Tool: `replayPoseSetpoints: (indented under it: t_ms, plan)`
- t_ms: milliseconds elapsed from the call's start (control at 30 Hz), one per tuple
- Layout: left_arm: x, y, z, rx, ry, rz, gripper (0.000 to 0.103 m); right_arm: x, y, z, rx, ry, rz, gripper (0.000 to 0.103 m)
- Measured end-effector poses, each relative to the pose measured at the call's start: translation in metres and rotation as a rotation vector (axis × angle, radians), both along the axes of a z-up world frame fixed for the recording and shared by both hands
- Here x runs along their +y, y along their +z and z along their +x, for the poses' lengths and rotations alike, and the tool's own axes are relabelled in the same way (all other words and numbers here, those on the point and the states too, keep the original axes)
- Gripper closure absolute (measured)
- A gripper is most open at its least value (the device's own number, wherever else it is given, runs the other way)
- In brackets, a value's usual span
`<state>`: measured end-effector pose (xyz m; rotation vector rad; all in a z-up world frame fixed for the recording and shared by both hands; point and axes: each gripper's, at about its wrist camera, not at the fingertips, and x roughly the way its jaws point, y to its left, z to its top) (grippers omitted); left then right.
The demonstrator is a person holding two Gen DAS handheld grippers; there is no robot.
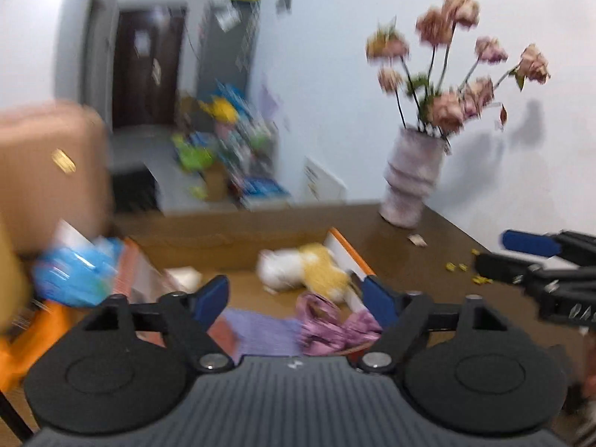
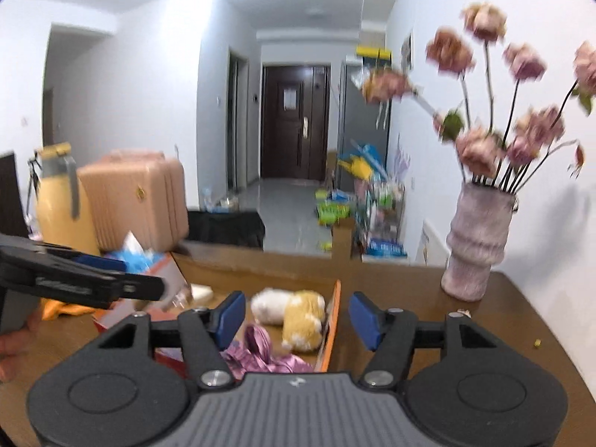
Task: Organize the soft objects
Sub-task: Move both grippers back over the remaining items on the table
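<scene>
A cardboard box (image 1: 350, 249) (image 2: 333, 316) with orange-edged flaps lies open on the brown table. Inside lie a white and yellow plush toy (image 1: 305, 270) (image 2: 290, 314), a crumpled pink cloth (image 1: 331, 326) (image 2: 260, 354) and a lilac cloth (image 1: 260, 331). My left gripper (image 1: 296, 300) is open and empty above the box; it also shows at the left of the right wrist view (image 2: 141, 285). My right gripper (image 2: 296, 318) is open and empty over the box's right flap; it shows at the right of the left wrist view (image 1: 503, 253).
A pale vase of dried pink flowers (image 1: 413, 178) (image 2: 476, 246) stands at the table's back right. A blue crumpled bag (image 1: 78, 275) (image 2: 136, 257), an orange cloth (image 1: 33, 331), a yellow flask (image 2: 61, 208) and a pink suitcase (image 2: 138, 197) are at the left. Yellow crumbs (image 1: 456, 266) dot the table.
</scene>
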<state>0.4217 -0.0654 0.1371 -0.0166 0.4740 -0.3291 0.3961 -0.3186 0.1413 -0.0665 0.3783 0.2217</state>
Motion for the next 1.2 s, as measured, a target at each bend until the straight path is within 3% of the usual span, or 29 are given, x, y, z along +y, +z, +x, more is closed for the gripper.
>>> replayPoseSetpoints:
  t_ms: [67, 167, 333, 567, 733, 867, 1000, 1200]
  plan:
    - [0.010, 0.011, -0.028, -0.077, 0.044, 0.033, 0.015, 0.000, 0.007, -0.017, -0.033, 0.008, 0.013, 0.023]
    - [0.023, 0.021, -0.063, -0.169, 0.114, 0.045, 0.008, 0.003, 0.015, -0.043, -0.100, 0.005, 0.016, 0.010]
    - [0.034, 0.026, -0.108, -0.230, 0.169, 0.058, 0.006, 0.014, 0.022, -0.074, -0.148, 0.026, 0.010, 0.010]
    - [0.056, 0.000, -0.186, -0.239, 0.178, 0.013, 0.001, 0.024, 0.009, -0.138, -0.175, 0.055, 0.053, 0.009]
    - [0.070, -0.038, -0.257, -0.230, 0.158, -0.004, 0.000, 0.020, -0.030, -0.202, -0.144, 0.094, 0.097, 0.009]
    - [0.076, -0.073, -0.305, -0.198, 0.203, -0.012, 0.000, 0.016, -0.069, -0.250, -0.098, 0.136, 0.149, 0.009]
    - [0.079, -0.097, -0.322, -0.111, 0.199, -0.019, 0.000, 0.012, -0.099, -0.276, -0.037, 0.126, 0.152, 0.009]
    - [0.068, -0.099, -0.309, -0.095, 0.179, -0.018, 0.000, 0.001, -0.114, -0.279, 0.001, 0.075, 0.155, 0.009]
